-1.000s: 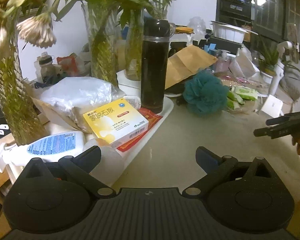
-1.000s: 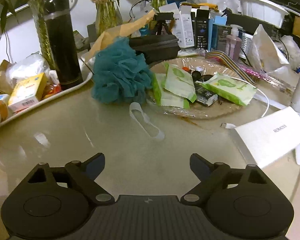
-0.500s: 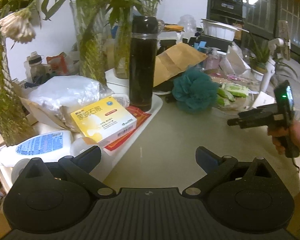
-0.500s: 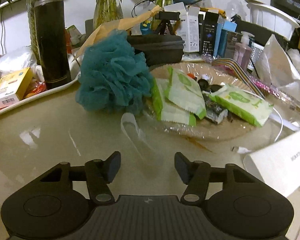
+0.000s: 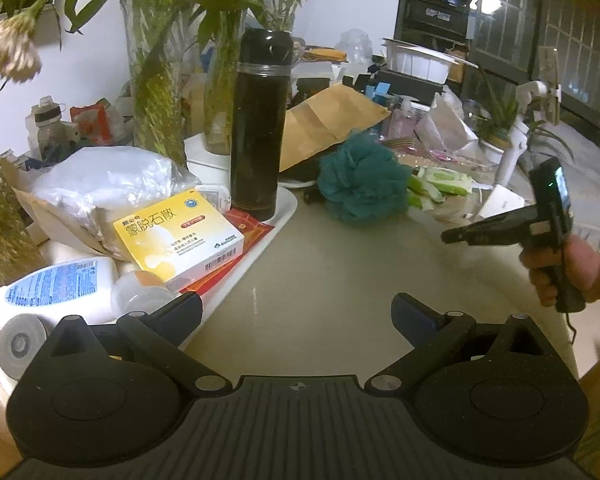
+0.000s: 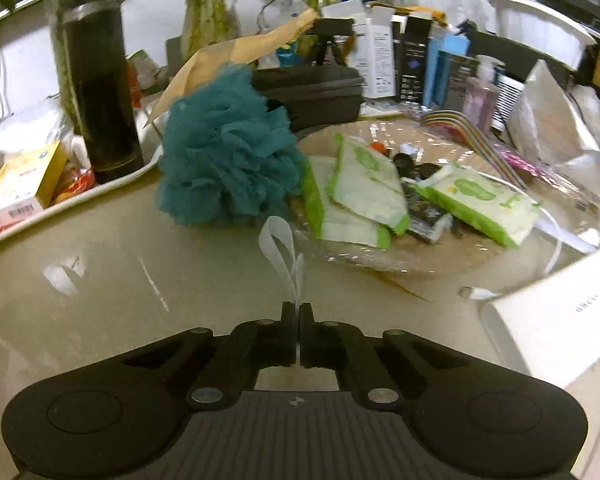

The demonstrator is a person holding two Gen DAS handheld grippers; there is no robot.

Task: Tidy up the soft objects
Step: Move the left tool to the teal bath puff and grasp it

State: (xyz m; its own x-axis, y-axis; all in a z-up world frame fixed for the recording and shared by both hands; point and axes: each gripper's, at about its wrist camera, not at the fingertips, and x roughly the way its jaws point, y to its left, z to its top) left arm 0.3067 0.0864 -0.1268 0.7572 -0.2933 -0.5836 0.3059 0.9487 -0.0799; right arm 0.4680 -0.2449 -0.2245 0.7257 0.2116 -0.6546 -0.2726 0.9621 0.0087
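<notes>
On the counter point(image 6: 100, 280), teal bath pouf point(image 6: 228, 152) beside glass dish; right hand-held gripper point(image 6: 299, 312) just closed, pinching pouf's white ribbon loop point(image 6: 280, 248). Left hand-held gripper point(image 5: 296, 316) wide open, empty

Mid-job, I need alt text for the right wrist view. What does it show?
The right tongs are shut on the white ribbon loop of a teal bath pouf resting on the beige table. Right of the pouf, a clear glass dish holds green-and-white packets; a black flask stands at left.
</notes>
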